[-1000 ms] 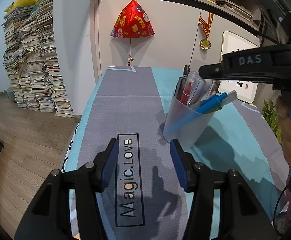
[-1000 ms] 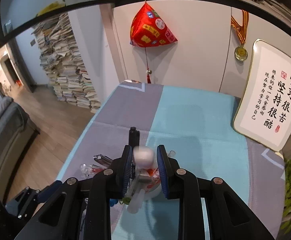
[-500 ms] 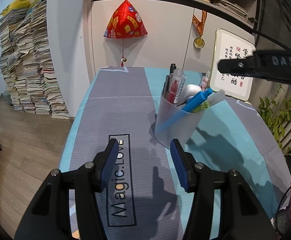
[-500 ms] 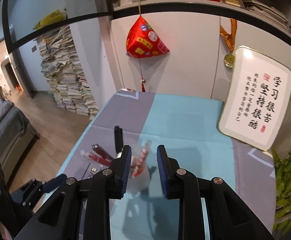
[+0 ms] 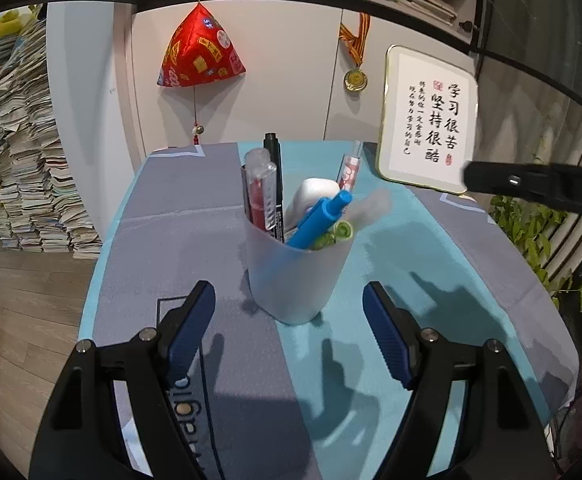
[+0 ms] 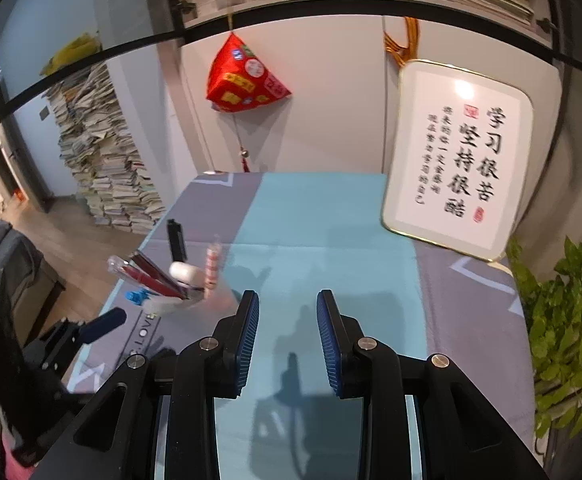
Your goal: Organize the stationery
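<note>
— Where's the stationery now?

— In the frosted cup (image 5: 297,276) standing upright on the worktop (image 5: 431,264), ahead of the left tool (image 5: 289,320), whose jaws have just been opening wide, empty.

— And the right tool (image 6: 287,332)?

— Narrow, empty, right of the cup. Close on the cup low and squarely, so it doesn't tip.

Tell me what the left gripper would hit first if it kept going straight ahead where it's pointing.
Probably the frosted pen cup. It stands just ahead of the left gripper, centred between its open jaws, nothing in between. Depth is hard to judge through the fisheye.
</note>
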Tool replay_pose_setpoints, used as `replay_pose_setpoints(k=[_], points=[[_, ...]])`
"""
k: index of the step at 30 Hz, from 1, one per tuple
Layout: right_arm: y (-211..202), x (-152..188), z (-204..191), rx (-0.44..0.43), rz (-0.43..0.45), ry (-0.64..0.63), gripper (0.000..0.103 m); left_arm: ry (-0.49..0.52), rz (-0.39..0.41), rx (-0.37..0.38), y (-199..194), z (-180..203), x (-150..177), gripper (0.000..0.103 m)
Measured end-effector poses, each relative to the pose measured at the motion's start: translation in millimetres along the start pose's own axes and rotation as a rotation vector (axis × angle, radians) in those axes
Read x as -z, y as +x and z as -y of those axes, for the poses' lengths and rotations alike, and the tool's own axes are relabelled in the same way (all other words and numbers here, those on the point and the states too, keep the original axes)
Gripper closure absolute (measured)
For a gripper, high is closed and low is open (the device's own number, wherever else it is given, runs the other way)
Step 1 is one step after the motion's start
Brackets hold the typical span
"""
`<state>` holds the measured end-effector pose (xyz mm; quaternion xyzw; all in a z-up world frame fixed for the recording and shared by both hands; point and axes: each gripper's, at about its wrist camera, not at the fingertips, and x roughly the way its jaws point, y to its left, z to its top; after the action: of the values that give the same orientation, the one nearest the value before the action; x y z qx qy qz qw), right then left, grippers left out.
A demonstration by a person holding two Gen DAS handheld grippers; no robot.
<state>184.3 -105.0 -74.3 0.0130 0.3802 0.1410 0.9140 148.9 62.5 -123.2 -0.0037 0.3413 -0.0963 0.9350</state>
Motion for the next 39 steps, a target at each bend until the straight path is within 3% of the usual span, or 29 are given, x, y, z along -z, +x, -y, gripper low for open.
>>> replay_pose_setpoints(k=[13,24,25,27,28,32,39], points=[[-6.1,23.1,31.0,-0.005,-0.021,0.074,0.073,-0.043,0.037,-0.040,-31.0,5.7,4.2,0.024],[-65.2,42.2,22.4,0.033,0.071,0.021,0.072,0.020,0.132,-0.071,-85.2,46.4,2.6,0.015],[-75.7,45.0,22.0,0.036,0.090,0.020,0.070,0.026,0.142,-0.076,-91.0,50.6,2.9,0.014],[-92.2,48.8,20.7,0.045,0.127,0.020,0.048,0.044,0.162,-0.083,-101.8,58.5,2.5,0.011],[-103.4,51.1,19.8,0.053,0.159,0.018,0.045,0.054,0.175,-0.089,-108.1,62.3,3.0,0.010],[-142.6,60.6,13.5,0.102,0.253,-0.009,0.043,0.062,0.240,-0.116,-133.8,73.2,4.5,0.001],[-196.4,75.0,3.1,0.110,0.355,-0.020,0.042,0.037,0.301,-0.089,-176.8,87.3,4.2,0.001]])
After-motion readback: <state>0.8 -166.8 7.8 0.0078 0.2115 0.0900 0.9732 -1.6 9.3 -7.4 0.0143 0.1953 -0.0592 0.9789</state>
